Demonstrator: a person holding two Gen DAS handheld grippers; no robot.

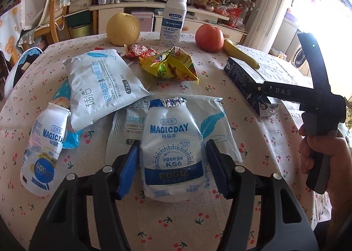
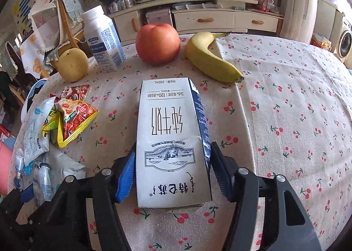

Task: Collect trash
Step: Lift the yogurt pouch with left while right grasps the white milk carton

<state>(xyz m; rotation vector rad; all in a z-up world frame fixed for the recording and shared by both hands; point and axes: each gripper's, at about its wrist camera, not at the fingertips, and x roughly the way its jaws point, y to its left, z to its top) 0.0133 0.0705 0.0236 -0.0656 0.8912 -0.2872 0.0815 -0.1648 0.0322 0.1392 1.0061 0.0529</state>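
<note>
A squashed white MAGICDAY yogurt bottle (image 1: 171, 152) lies on the cherry-print tablecloth (image 1: 253, 141), on top of a white wipes packet (image 1: 215, 123). My left gripper (image 1: 172, 163) is shut on it, a blue pad against each side. A flattened white milk carton (image 2: 171, 141) lies lengthwise in front of the right wrist camera. My right gripper (image 2: 172, 169) is shut on its near end, pads against both long edges. In the left wrist view a hand (image 1: 323, 154) holds that gripper at the carton (image 1: 246, 79).
A second MAGICDAY bottle (image 1: 41, 147), another wipes packet (image 1: 103, 84) and crumpled snack wrappers (image 1: 171, 66) lie around. A pear (image 1: 123, 29), an upright milk bottle (image 1: 173, 20), an apple (image 2: 157, 43) and a banana (image 2: 211, 59) stand at the far edge.
</note>
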